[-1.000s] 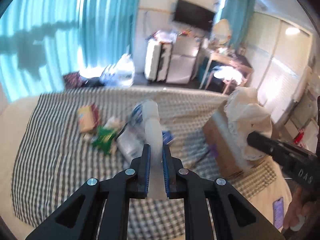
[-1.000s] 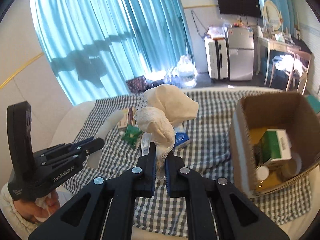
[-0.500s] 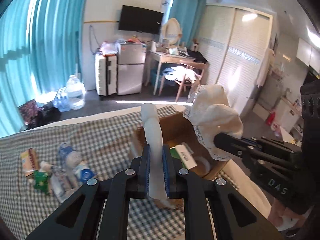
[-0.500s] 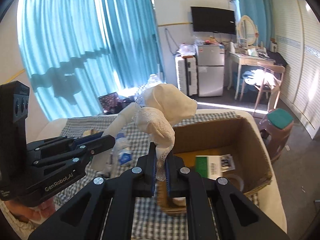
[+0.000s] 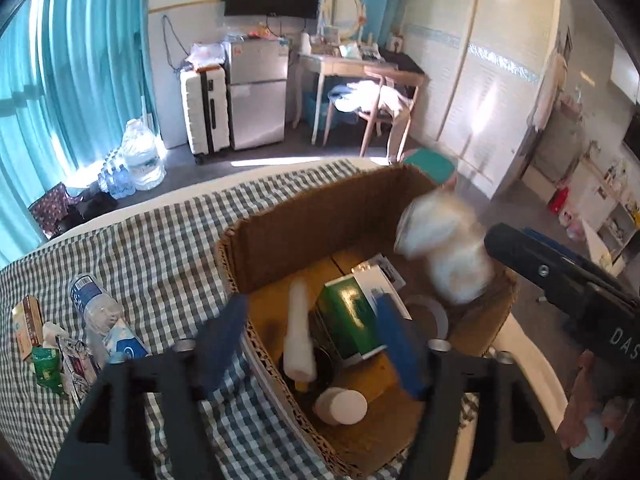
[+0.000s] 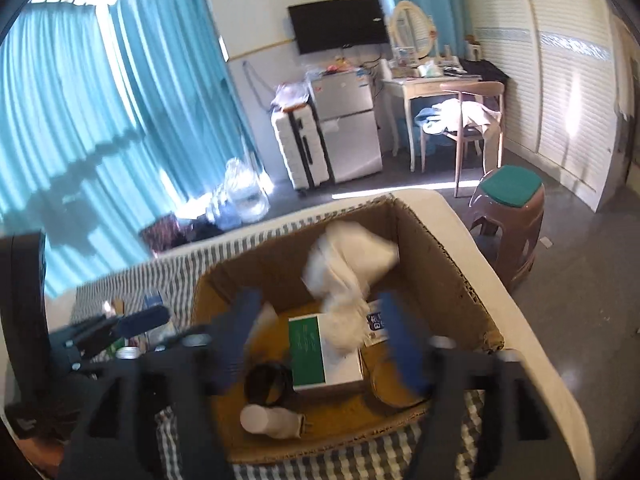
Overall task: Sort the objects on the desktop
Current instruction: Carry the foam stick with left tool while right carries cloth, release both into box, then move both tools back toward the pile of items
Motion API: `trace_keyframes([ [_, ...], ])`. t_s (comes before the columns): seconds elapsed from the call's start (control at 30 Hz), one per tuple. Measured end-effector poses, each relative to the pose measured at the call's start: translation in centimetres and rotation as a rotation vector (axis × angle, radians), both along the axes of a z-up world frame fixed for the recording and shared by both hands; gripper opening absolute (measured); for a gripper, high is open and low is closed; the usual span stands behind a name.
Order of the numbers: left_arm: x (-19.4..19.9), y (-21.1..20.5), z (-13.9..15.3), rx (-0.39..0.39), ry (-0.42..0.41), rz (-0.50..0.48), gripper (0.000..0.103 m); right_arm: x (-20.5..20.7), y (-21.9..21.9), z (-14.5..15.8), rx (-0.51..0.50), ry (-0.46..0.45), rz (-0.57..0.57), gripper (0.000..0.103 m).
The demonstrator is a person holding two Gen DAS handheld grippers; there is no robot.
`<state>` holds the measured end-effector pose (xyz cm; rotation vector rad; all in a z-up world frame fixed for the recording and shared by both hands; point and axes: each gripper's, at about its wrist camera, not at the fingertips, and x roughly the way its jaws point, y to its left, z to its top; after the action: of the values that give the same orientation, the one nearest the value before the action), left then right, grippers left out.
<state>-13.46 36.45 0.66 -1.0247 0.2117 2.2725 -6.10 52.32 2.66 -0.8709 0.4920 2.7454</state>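
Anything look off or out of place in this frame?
Nothing damaged or spilled. Both grippers are open over the cardboard box; the lace-trimmed cloth and white tube appear blurred, mid-drop into it.

Left hand-held gripper point(image 5: 310, 344) spread wide over cardboard box point(image 5: 316, 220).

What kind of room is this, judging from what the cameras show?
Probably a bedroom or a small rented studio. The cardboard box sits on what looks like a bed with a checked cover; beyond it stand a dressing table with an oval mirror, a wall television and a white suitcase.
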Motion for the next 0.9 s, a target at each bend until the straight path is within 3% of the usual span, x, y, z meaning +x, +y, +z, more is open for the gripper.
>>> trace_keyframes([
  [0.07,0.0,-0.8,0.5,0.025,0.034,0.032,0.096,-0.1,0.4,-0.1,-0.016,-0.003,-0.005,0.073],
  [0.27,-0.3,-4.3,2.5,0.056,0.005,0.082,0.097,0.4,-0.3,-0.1,-0.063,-0.023,-0.013,0.073],
  [0.37,0.1,-7.5,4.4,0.068,0.040,0.124,0.097,1.1,-1.8,0.8,-0.049,-0.014,0.009,0.073],
  [0.53,1.1,-14.1,8.6,0.073,0.136,0.236,0.103,1.9,-5.4,4.4,-0.018,0.031,0.067,0.073],
  [0.7,1.6,-20.9,12.0,0.079,0.205,0.341,0.103,3.0,-10.1,9.7,0.010,0.140,0.168,0.073],
  [0.9,2.0,-28.8,11.4,0.049,0.202,0.460,0.103,3.0,-16.0,11.5,0.040,0.183,0.264,0.073],
])
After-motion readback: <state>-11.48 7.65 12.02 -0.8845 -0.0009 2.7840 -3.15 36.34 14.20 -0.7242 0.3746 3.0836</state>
